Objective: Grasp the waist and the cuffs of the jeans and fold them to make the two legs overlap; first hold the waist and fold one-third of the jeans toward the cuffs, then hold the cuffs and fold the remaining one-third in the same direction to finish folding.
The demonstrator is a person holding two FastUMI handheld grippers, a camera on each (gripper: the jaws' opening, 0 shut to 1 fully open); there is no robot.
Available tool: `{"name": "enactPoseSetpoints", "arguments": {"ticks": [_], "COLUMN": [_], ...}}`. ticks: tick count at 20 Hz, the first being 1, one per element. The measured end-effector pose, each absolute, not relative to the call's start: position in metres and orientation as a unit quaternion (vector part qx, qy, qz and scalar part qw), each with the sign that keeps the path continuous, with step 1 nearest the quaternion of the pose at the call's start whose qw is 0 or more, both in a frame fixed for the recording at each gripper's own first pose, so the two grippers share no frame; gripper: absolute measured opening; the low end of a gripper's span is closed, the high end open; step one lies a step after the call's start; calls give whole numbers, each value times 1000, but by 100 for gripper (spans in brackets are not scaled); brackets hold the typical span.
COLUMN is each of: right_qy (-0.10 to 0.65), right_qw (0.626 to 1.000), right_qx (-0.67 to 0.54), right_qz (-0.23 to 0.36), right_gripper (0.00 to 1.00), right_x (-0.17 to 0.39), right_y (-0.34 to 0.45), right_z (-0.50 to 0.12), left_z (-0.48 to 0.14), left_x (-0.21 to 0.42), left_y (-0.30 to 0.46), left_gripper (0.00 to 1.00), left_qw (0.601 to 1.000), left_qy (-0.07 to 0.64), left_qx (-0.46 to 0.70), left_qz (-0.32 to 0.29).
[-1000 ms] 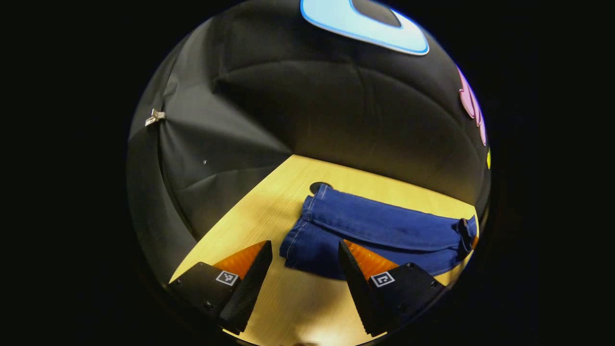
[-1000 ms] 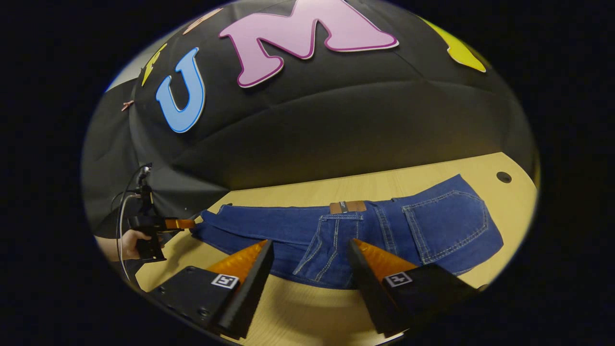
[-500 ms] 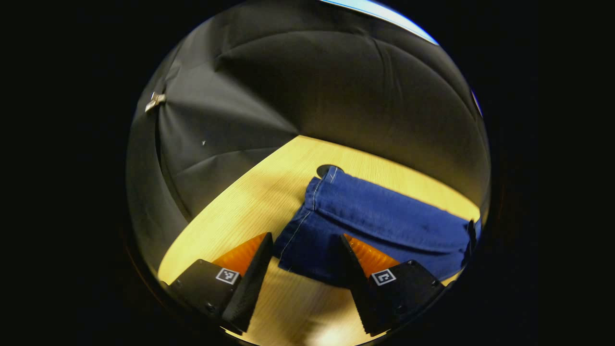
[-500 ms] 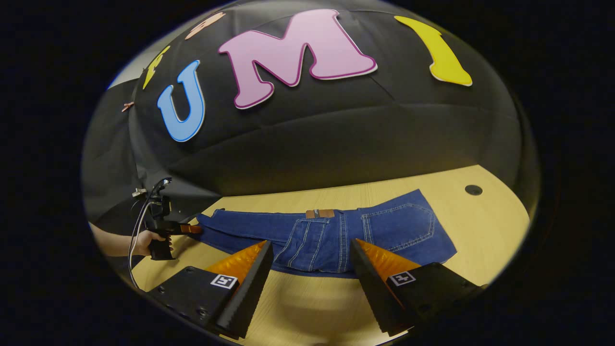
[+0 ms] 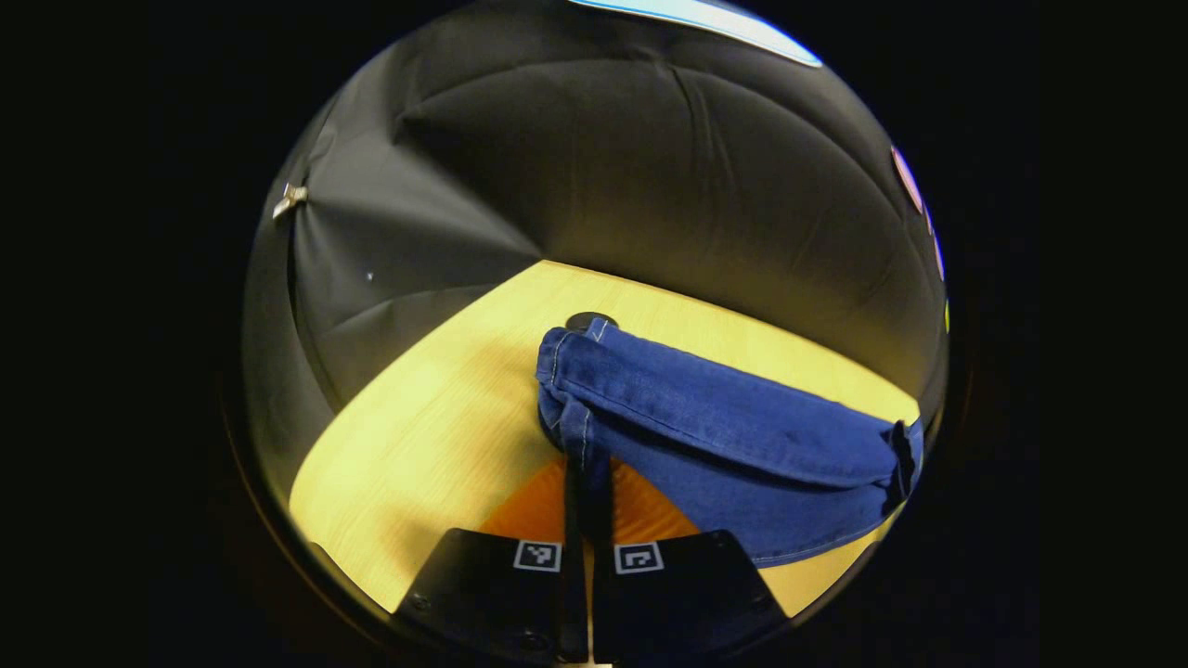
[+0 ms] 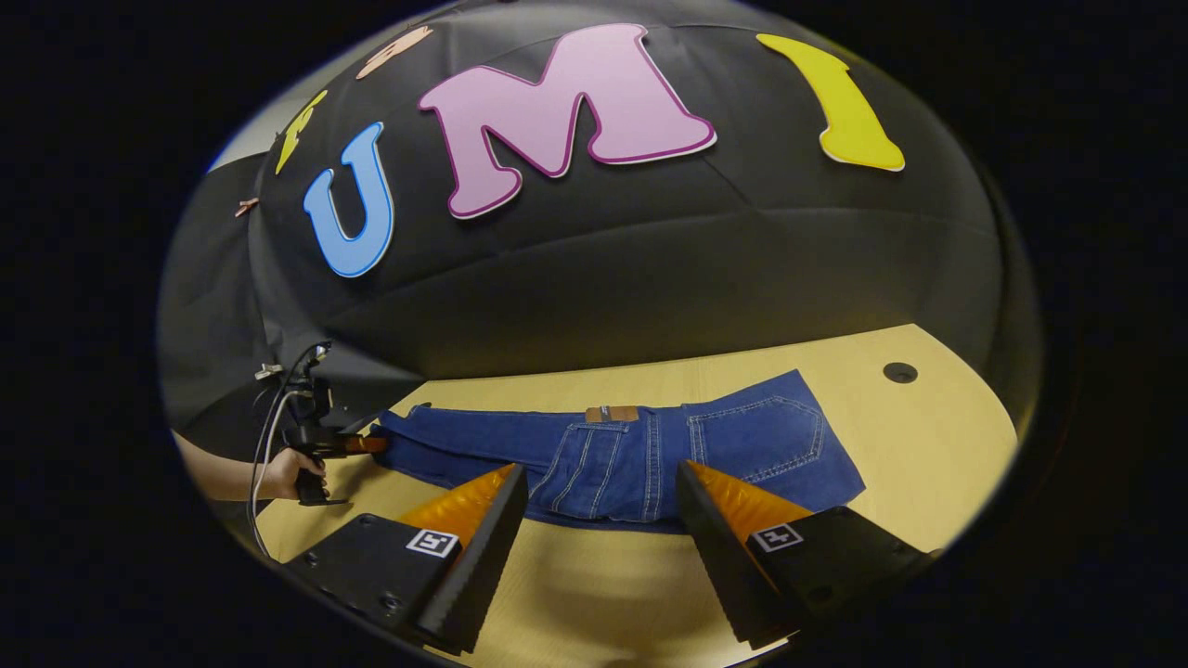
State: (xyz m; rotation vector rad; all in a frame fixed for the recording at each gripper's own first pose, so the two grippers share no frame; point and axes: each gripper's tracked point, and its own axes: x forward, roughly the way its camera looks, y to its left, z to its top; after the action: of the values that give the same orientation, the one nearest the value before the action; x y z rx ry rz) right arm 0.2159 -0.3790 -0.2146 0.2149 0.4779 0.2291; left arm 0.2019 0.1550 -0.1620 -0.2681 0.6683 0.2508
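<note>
Jeans (image 6: 631,455) lie flat across the table (image 6: 937,445), and your left gripper (image 5: 587,482), open a moment ago, has now clamped onto the cuffs (image 5: 568,422), so that end is secured. Your right gripper (image 6: 601,524) hangs wide open before the waist (image 6: 650,473), touching nothing; grip there next.

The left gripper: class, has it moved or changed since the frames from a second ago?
Yes. The left gripper has gone forward toward the table's round hole and shut on the jeans at the cuff; earlier its fingers stood open.
</note>
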Motion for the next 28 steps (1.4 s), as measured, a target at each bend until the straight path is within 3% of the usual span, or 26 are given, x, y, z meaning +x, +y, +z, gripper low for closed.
{"name": "enactPoseSetpoints", "arguments": {"ticks": [5, 10, 15, 23, 28], "right_qy": [232, 231, 228, 193, 201], "right_qw": [966, 968, 970, 979, 975], "right_qx": [83, 80, 77, 42, 56], "right_qz": [85, 47, 23, -38, -81], "right_gripper": [98, 98, 98, 98, 98], "right_x": [210, 195, 167, 124, 89], "right_y": [-419, -462, -498, -596, -650], "right_z": [-208, -193, -167, -123, -114], "left_z": [-141, -57, 39, 135, 116], "left_x": [201, 200, 186, 203, 210], "left_y": [156, 139, 73, -142, -291], "left_gripper": [2, 2, 2, 2, 2], "left_qw": [931, 951, 965, 977, 964], "left_qy": [306, 259, 225, 203, 228], "left_qx": [-150, -139, -119, -45, -31], "left_qz": [131, 97, 65, -51, -132]}}
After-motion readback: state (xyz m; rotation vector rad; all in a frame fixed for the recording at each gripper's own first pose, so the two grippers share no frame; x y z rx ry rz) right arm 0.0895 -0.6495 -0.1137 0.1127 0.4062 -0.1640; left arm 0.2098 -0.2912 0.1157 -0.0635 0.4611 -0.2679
